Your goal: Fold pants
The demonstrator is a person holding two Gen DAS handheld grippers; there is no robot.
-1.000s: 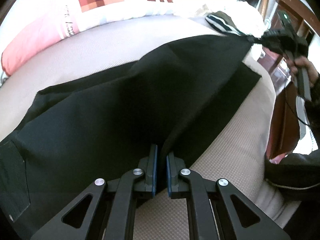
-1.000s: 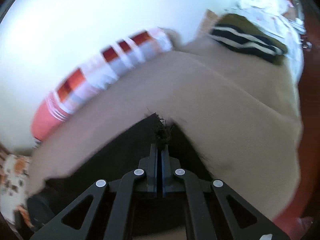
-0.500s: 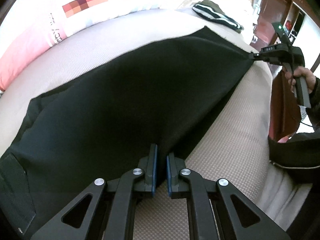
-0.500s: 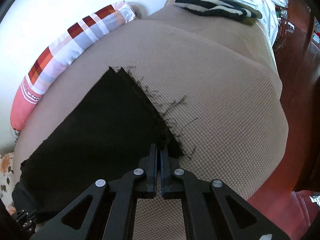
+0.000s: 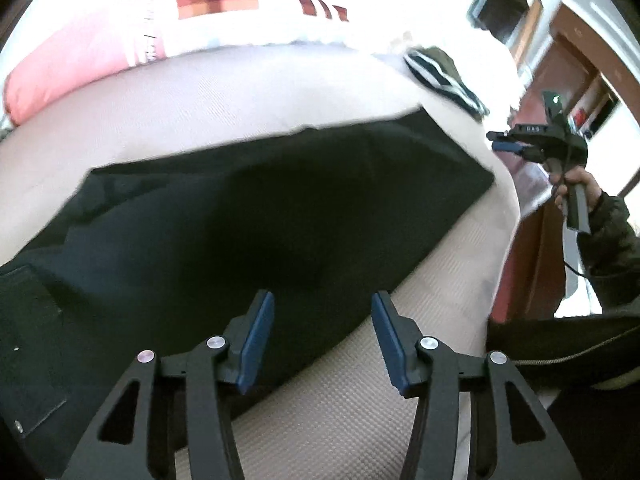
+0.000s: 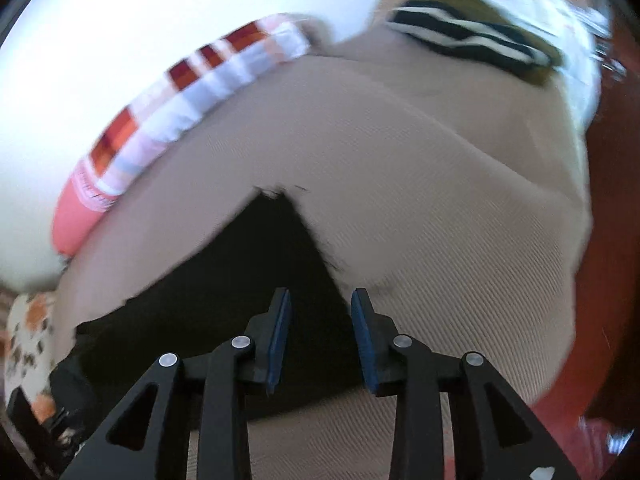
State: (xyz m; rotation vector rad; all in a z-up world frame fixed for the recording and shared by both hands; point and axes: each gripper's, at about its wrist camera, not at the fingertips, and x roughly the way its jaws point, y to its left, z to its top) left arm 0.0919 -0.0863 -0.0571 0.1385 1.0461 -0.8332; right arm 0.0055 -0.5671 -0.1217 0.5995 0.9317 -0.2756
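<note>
Presently the pants point(image 5: 280, 216) lie flat on the beige bed point(image 5: 460, 280), spread as one long black panel from the waist end at the near left to the leg ends at the far right. From the right wrist view the frayed hems point(image 6: 280, 200) appear stacked in two layers, so I judge the lengthwise fold, leg over leg, to be done. A back pocket point(image 5: 28, 340) shows at the near left edge.

Left claw point(image 5: 322, 344): jaws wide apart, holding nothing, hovering over the near edge of the pants about mid-length. Whether the fingers touch the cloth cannot be told.

Right claw point(image 6: 318, 340): jaws parted, holding nothing, poised over the near corner of the hem end. In the left wrist view it sits clear of the cloth, just beyond the far right corner.

Remaining, in my judgement: at least one crosswise fold, bringing the hems toward the waist, and possibly a second to reach a compact bundle. Neither is begun. The panel looks smooth enough, though motion blur hides fine wrinkles.

Also noted: a checked pillow point(image 5: 120, 40) along the far edge and a striped garment point(image 6: 472, 40) at the far right, both well apart from the pants.
</note>
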